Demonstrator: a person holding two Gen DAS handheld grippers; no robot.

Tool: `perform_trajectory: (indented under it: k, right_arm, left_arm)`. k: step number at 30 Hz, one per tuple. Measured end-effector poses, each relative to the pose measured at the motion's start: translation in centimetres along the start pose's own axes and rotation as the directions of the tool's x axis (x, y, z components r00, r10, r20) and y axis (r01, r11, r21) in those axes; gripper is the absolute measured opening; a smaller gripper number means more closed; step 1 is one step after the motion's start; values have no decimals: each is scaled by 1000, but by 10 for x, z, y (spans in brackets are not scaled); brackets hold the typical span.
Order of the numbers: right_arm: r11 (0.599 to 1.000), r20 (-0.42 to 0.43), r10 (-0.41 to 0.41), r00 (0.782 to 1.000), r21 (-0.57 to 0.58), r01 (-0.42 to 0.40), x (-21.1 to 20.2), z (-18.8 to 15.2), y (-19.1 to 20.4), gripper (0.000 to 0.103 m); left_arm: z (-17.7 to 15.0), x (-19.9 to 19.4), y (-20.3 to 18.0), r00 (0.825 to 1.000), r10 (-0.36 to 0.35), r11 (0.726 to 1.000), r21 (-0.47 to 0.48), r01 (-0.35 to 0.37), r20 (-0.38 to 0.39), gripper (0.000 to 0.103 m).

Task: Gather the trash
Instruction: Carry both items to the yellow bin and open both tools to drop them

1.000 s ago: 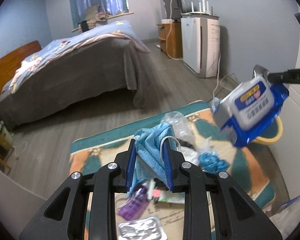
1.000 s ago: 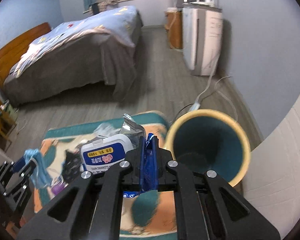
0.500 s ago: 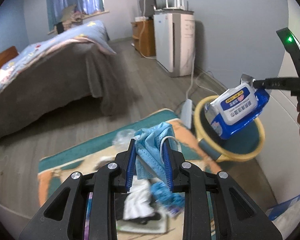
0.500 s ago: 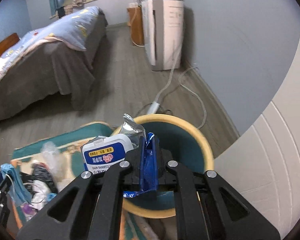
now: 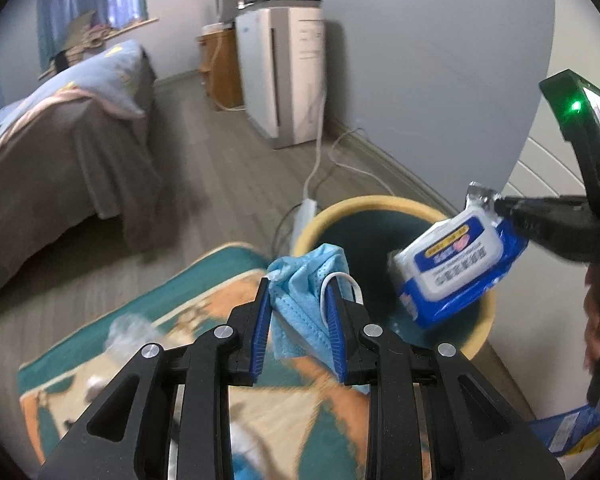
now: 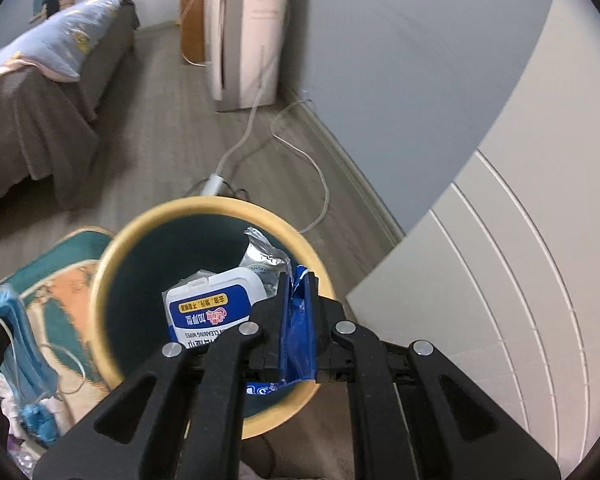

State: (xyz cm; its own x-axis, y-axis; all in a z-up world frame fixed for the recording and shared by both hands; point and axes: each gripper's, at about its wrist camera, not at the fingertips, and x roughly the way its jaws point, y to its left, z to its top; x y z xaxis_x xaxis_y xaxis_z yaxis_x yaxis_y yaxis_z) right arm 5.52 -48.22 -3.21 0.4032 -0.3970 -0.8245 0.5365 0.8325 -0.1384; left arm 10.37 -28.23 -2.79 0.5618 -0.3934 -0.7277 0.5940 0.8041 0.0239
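My left gripper point(image 5: 300, 300) is shut on a crumpled light-blue face mask point(image 5: 304, 284) and holds it at the near rim of the yellow-rimmed, teal bin point(image 5: 380, 204). My right gripper point(image 6: 298, 308) is shut on the blue edge of a blue-and-white wet-wipes pack point(image 6: 216, 308), which hangs over the open mouth of the bin point(image 6: 112, 276). The pack also shows in the left wrist view point(image 5: 456, 264), with the right gripper point(image 5: 500, 204) holding it from the right. The mask shows at the left edge of the right wrist view point(image 6: 16, 328).
A teal and orange rug point(image 5: 204, 288) with more scattered trash point(image 6: 36, 420) lies left of the bin. A white cable and power strip point(image 6: 216, 180) lie on the wood floor behind it. A bed point(image 5: 60, 152), a white appliance point(image 5: 280, 76) and white cabinet panels point(image 6: 520, 280) surround the area.
Both grippers have moved right, toward the bin. The wipes pack now hangs over the bin's mouth and the mask has reached its near rim. Both grips are unchanged.
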Motion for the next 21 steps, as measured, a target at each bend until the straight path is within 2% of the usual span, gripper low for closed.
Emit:
perform_trajectory:
  k: [7, 9, 11, 12, 14, 18, 19, 20, 21]
  right_arm:
    - [999, 15, -5, 1000, 32, 5, -1, -1, -1, 7]
    - [999, 27, 10, 1000, 43, -11, -4, 0, 1, 7]
    - [999, 36, 21, 999, 44, -23, -6, 1, 3, 14]
    - [999, 35, 26, 999, 45, -28, -7, 1, 4, 16]
    - [998, 29, 37, 999, 49, -38, -6, 1, 4, 28]
    - [997, 37, 57, 998, 48, -58, -9, 3, 7, 39]
    - [997, 45, 62, 997, 45, -64, -12, 4, 8, 49]
    - [996, 54, 77, 996, 43, -80, -15, 4, 10, 64]
    - [994, 69, 97, 993, 39, -100, -20, 4, 13, 69]
  left_arm:
    - [16, 17, -23, 998, -52, 999, 5, 52, 24, 30]
    - [16, 14, -27, 998, -58, 998, 8, 58, 28, 38]
    - [15, 9, -28, 998, -59, 998, 9, 59, 39, 54]
    - [15, 7, -28, 998, -53, 999, 11, 53, 44, 57]
    - [13, 1, -24, 998, -44, 999, 11, 43, 55, 67]
    - [8, -14, -12, 998, -8, 1000, 2, 8, 68, 81]
    - [7, -18, -9, 997, 5, 1000, 2, -5, 73, 85]
    - [4, -22, -4, 997, 22, 1000, -1, -22, 76, 89]
    - [1, -28, 1, 996, 39, 999, -9, -39, 81, 90]
